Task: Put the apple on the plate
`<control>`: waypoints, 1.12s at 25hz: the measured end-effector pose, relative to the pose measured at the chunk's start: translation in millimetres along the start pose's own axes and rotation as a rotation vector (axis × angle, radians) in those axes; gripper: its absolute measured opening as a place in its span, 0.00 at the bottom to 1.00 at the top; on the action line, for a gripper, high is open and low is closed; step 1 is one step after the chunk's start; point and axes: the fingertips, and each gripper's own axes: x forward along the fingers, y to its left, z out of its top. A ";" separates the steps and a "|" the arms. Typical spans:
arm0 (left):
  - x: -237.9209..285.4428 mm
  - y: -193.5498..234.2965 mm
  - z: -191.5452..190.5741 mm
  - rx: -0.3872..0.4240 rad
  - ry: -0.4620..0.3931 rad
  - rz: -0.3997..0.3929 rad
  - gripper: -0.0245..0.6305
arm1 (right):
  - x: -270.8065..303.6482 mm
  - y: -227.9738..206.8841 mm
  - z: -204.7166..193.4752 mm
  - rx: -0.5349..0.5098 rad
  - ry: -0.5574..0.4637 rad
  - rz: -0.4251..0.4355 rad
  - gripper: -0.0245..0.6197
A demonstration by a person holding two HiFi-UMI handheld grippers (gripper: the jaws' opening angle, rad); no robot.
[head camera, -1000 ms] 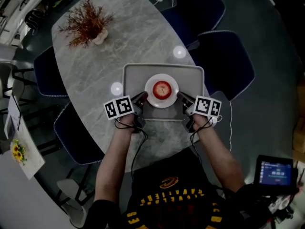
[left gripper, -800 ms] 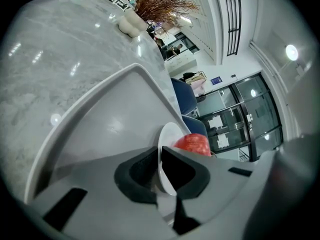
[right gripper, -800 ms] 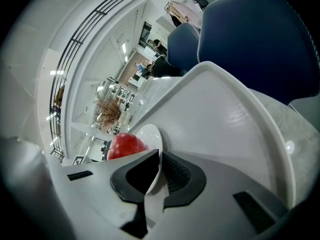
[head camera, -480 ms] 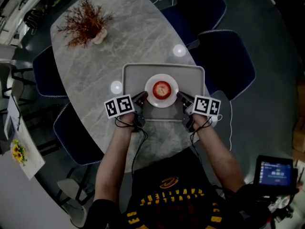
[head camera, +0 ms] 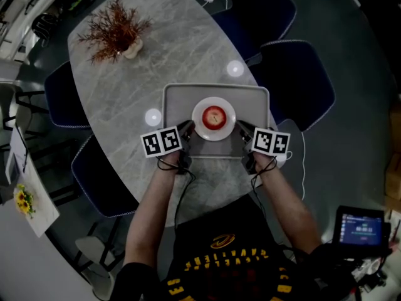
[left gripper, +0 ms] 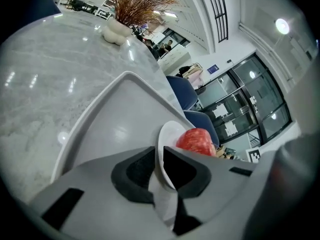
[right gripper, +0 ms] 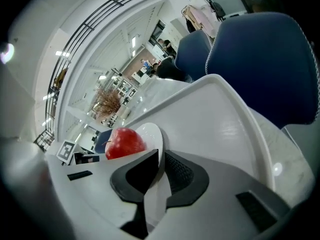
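Left gripper (head camera: 187, 130) (left gripper: 160, 165): held in the person's left hand (head camera: 166, 164); jaws drawn in to a thin gap, dark pads pinching the left rim of the white round plate (head camera: 199, 125) (left gripper: 163, 143).
Right gripper (head camera: 241, 129) (right gripper: 161, 170): held in the right hand (head camera: 263, 163); jaws likewise almost together, clamped on the opposite rim of the same plate.
Plate: spanning the gap between the two grippers, gripped at both sides over the middle of the tray; resting on the tray or raised off it, cannot tell.
Apple: round red apple (head camera: 214, 116) (left gripper: 196, 140) (right gripper: 125, 142), sitting on the middle of the plate, midway between the grippers and just past each pair of jaws; short stem showing in the right gripper view.
Tray: pale grey rectangular tray with a raised rim (head camera: 182, 99) (left gripper: 117, 111) (right gripper: 220, 116), beneath both sets of jaws and stretching ahead of them.
Table: grey marbled oval table (head camera: 144, 61), under the tray, running far ahead and to the left of the grippers.
Vase: small white vase of dried reddish-brown branches (head camera: 116, 31) (left gripper: 131, 9), far ahead of the left gripper, well apart from the tray.
Chairs: dark blue padded chairs (head camera: 294, 80) (right gripper: 260, 59), to the outer side of the right gripper, beside the table's edge.
Screen: small lit screen (head camera: 362, 226), behind and to the right of the right gripper, off the table.
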 end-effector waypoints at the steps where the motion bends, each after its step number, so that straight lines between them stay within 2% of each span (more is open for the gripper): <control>1: -1.2 -1.1 0.5 0.003 -0.005 -0.002 0.10 | -3.3 -1.8 3.3 -0.028 -0.013 -0.017 0.09; 5: -12.2 -10.8 5.4 0.059 -0.044 0.005 0.10 | -17.5 -0.2 19.6 -0.139 -0.085 -0.054 0.08; 9: -34.9 -29.3 10.8 0.229 -0.089 0.039 0.10 | -31.3 25.6 30.7 -0.246 -0.156 0.020 0.08; 11: -45.5 -44.2 6.7 0.328 -0.096 0.024 0.10 | -38.7 37.3 31.9 -0.309 -0.174 0.047 0.08; 13: -52.9 -56.7 2.1 0.378 -0.107 0.002 0.04 | -44.7 45.5 33.9 -0.349 -0.191 0.068 0.08; 17: -71.9 -67.9 -8.9 0.367 -0.151 -0.025 0.04 | -55.5 66.2 29.9 -0.371 -0.230 0.104 0.08; 22: -134.1 -86.5 -51.1 0.426 -0.196 -0.059 0.04 | -90.3 118.2 -15.2 -0.393 -0.270 0.139 0.08; 28: -171.2 -119.2 -72.3 0.385 -0.250 -0.157 0.04 | -110.1 161.2 -39.5 -0.415 -0.291 0.200 0.08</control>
